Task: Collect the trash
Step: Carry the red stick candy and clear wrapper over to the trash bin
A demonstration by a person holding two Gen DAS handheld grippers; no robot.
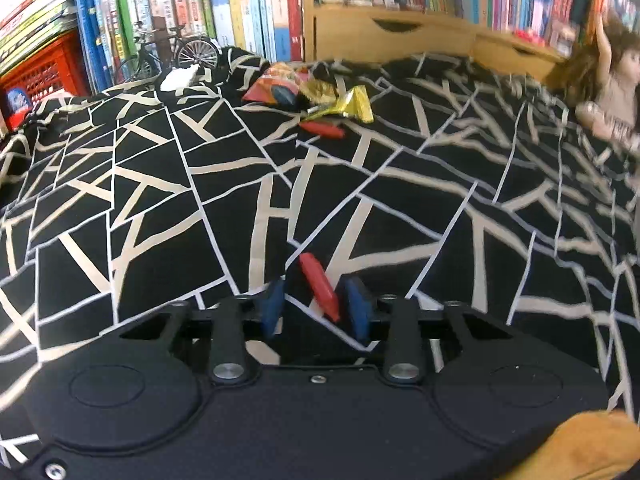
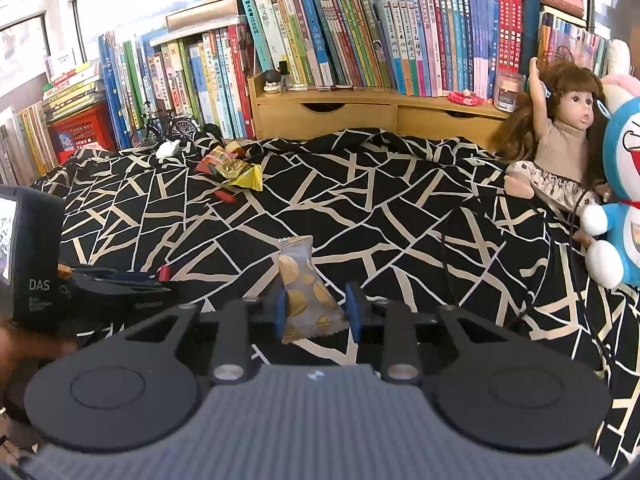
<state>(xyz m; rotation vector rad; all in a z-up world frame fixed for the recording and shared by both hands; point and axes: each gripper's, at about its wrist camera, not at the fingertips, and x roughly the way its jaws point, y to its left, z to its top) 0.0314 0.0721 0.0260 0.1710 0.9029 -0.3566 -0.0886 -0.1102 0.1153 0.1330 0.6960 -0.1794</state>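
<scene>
My right gripper [image 2: 317,310] is shut on a clear snack packet [image 2: 304,292] printed with yellow rounds, which stands upright between the blue pads [image 2: 280,312]. My left gripper [image 1: 316,308] is open low over the black-and-cream patterned cloth [image 1: 160,220]. A small red wrapper [image 1: 318,286] stands between its fingers, leaning on the right pad [image 1: 358,314], with a gap on the other side. In the right wrist view the left gripper [image 2: 160,280] shows at the left with the red wrapper [image 2: 164,272] at its tip. Far back lie an orange packet [image 1: 272,90], a gold wrapper [image 1: 352,106], another red wrapper [image 1: 322,129] and a white tissue [image 1: 178,78].
Books [image 2: 320,40] and a wooden drawer shelf [image 2: 360,112] line the back. A model bicycle [image 2: 164,128] and red crate [image 2: 80,132] stand at back left. A doll [image 2: 560,136] and blue plush toy [image 2: 620,184] sit on the right edge. A thin black cable [image 2: 448,256] crosses the cloth.
</scene>
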